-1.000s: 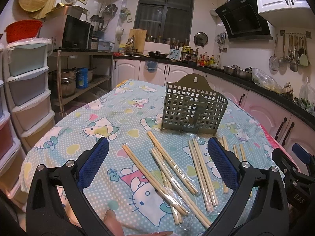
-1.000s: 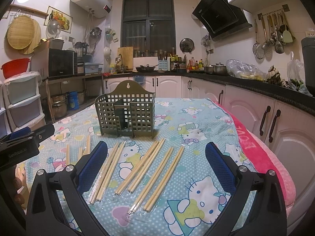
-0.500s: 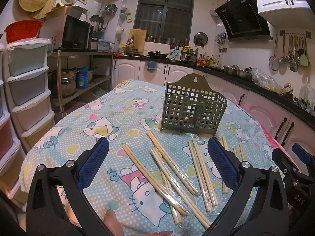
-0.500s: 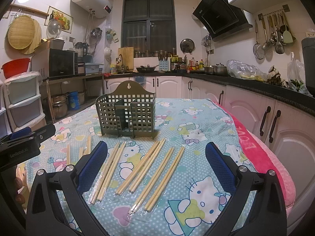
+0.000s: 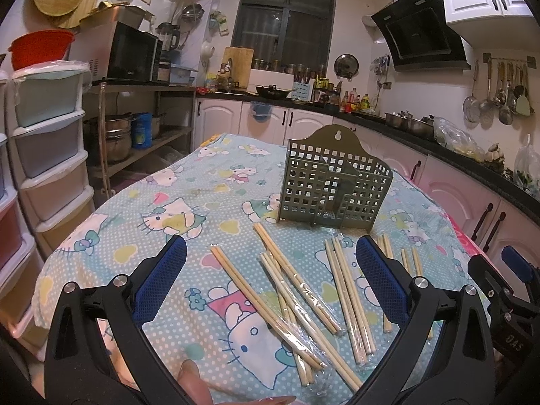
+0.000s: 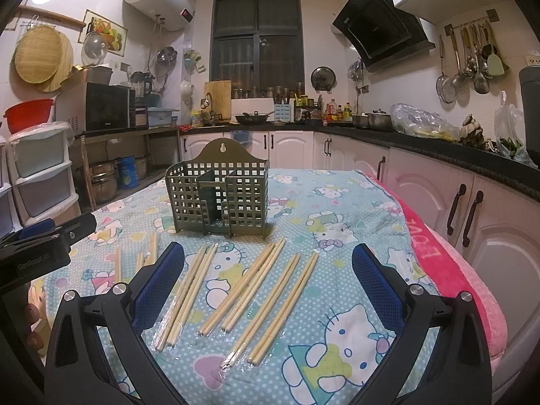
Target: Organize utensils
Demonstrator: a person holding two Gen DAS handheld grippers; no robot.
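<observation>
left gripper (image 5: 270, 263) hovering, jaws wide apart, empty | right gripper (image 6: 268, 268) likewise | wrapped chopsticks (image 6: 256, 290) lying on tablecloth (image 6: 337, 202) before green holder (image 6: 219, 195) | risk: slippery film letting pairs slide; crossed ones (image 5: 290, 280) dragging neighbours; light holder tipping.

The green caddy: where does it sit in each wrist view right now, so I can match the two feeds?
Left wrist: caddy right of centre, upright on the tablecloth, behind the chopsticks.
Right wrist: caddy left of centre, also behind the chopsticks.
Shared landmark: the dark window on the far wall, seen above the caddy in both.
</observation>
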